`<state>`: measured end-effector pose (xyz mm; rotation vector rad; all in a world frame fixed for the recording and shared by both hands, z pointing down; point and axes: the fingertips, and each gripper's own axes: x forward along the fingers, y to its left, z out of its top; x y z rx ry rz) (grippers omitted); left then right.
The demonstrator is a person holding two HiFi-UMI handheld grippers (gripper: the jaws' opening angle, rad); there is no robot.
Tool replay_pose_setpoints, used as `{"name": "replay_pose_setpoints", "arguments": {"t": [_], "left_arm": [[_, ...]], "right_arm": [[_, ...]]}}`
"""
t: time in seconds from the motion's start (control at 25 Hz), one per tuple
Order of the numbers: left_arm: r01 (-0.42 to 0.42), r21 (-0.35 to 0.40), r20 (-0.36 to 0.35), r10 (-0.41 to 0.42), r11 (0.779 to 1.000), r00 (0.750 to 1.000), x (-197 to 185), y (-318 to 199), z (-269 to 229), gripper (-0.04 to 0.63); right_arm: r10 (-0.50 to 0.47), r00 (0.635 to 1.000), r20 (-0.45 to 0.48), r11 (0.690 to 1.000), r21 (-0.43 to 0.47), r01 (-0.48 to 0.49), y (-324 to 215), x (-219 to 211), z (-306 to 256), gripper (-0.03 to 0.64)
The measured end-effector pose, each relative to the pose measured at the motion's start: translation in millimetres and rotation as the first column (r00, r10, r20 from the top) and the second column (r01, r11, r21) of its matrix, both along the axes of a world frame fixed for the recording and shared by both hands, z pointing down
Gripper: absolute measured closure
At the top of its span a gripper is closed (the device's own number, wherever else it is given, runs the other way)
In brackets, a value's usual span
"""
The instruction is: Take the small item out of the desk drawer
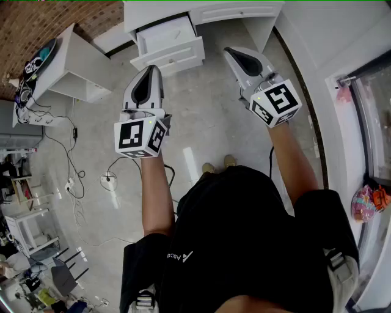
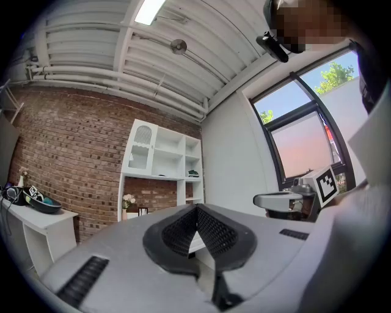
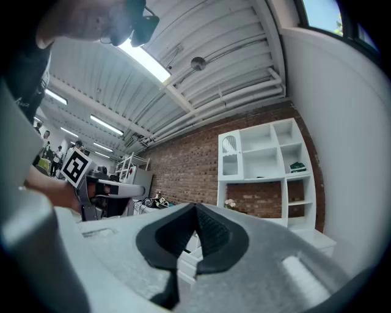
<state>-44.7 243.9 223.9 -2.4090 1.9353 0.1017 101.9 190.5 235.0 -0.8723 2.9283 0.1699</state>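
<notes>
The white desk point(image 1: 201, 9) stands at the top of the head view, with one drawer point(image 1: 168, 44) pulled out toward me. I see no small item in the part of the drawer that shows. My left gripper point(image 1: 151, 66) hangs just below the drawer front, apart from it, its jaws shut and empty. To the drawer's right my right gripper point(image 1: 227, 51) is also shut with nothing in it. In the left gripper view the black pads point(image 2: 183, 229) meet at the tip of the left gripper point(image 2: 197, 208). The right gripper point(image 3: 195, 206) shows the same in its own view.
A white side table point(image 1: 73, 64) with dark items stands at the left, with cables and a socket strip point(image 1: 70, 183) on the grey floor. A window wall point(image 1: 360, 122) runs along the right. A white shelf unit point(image 2: 162, 165) stands against a brick wall.
</notes>
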Motion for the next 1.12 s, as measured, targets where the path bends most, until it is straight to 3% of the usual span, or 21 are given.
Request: {"name": "replay_pose_setpoints", "arguments": {"t": [0.56, 0.84, 1.12], "left_arm": [[-0.006, 0.014, -0.007, 0.006, 1.0, 1.0, -16.4, -3.5, -0.7, 0.597], [-0.017, 0.046, -0.028, 0.018, 0.999, 0.999, -43.7, 0.8, -3.0, 0.597], [-0.028, 0.029, -0.015, 0.029, 0.999, 0.999, -76.8, -1.8, -1.7, 0.576]], "right_arm": [[0.008, 1.0, 0.01, 1.0, 0.0, -0.008, -5.0, -12.6, -1.2, 0.617], [0.017, 1.0, -0.007, 1.0, 0.011, -0.017, -2.0, -39.6, -0.4, 0.617], [0.022, 0.999, -0.026, 0.999, 0.03, -0.022, 7.7, -74.3, -2.8, 0.617]]}}
